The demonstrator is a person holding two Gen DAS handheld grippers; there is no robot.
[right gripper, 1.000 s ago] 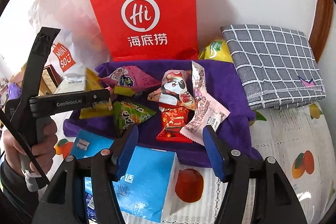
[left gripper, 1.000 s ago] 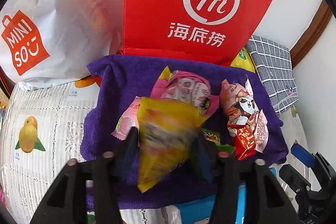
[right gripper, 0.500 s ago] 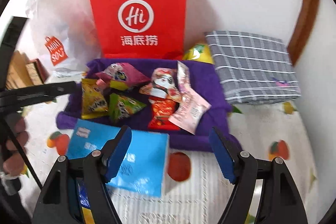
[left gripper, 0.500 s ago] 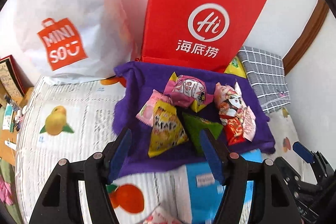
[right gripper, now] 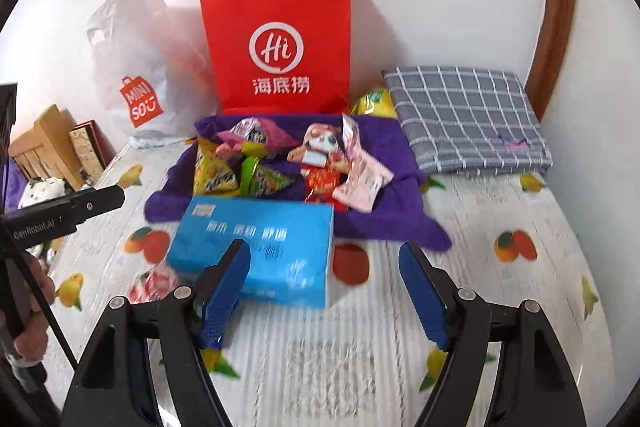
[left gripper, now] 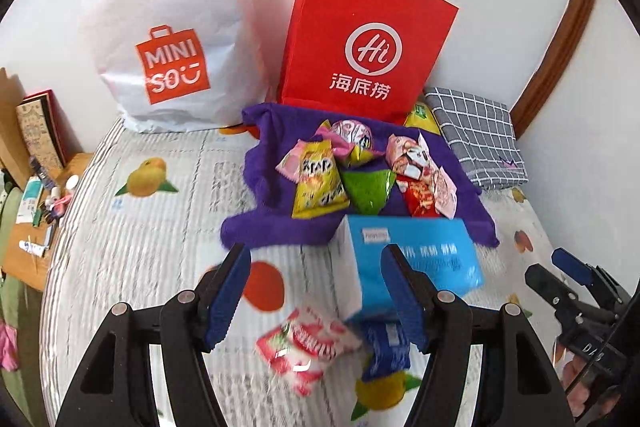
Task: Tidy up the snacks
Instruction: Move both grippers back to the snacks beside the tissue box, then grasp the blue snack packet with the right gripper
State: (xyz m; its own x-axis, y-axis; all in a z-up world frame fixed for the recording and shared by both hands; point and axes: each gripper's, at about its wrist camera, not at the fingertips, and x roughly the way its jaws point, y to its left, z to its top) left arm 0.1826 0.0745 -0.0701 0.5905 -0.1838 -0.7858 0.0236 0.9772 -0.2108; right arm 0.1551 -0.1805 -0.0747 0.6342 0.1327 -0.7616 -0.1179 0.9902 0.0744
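My left tool (left gripper: 316, 291) is hanging half open with nothing between its blue pads, and my right tool (right gripper: 324, 291) is standing wider, also holding nothing. Both are hovering above the fruit-print bed cover (right gripper: 520, 307), short of the purple towel (left gripper: 280, 227).

The snacks I am sorting are lying on that towel: a yellow chip packet (left gripper: 318, 183) touching a green triangular packet (left gripper: 368, 189), a pink-purple pouch (left gripper: 352, 137) behind them, and a panda-print packet (right gripper: 320, 147) overlapping a red packet (right gripper: 322, 183) and a pale pink sachet (right gripper: 362, 183). A blue tissue pack (right gripper: 260, 247) is sitting at the towel's near edge, and a red-and-white candy bag (left gripper: 308, 347) is lying loose on the cover just under my left tool.

I am judging the risks from here. The packets are overlapping, so closing on one may drag its neighbour off the towel. The foil looks slick and puffy, so a shallow pinch on an edge could slip. The tissue pack is standing between my tools and the pile, so a low reach may knock it. The two tools are near each other, so reaching for the middle together could make them collide. The red paper bag (right gripper: 276, 47) behind is upright and could tip if bumped.
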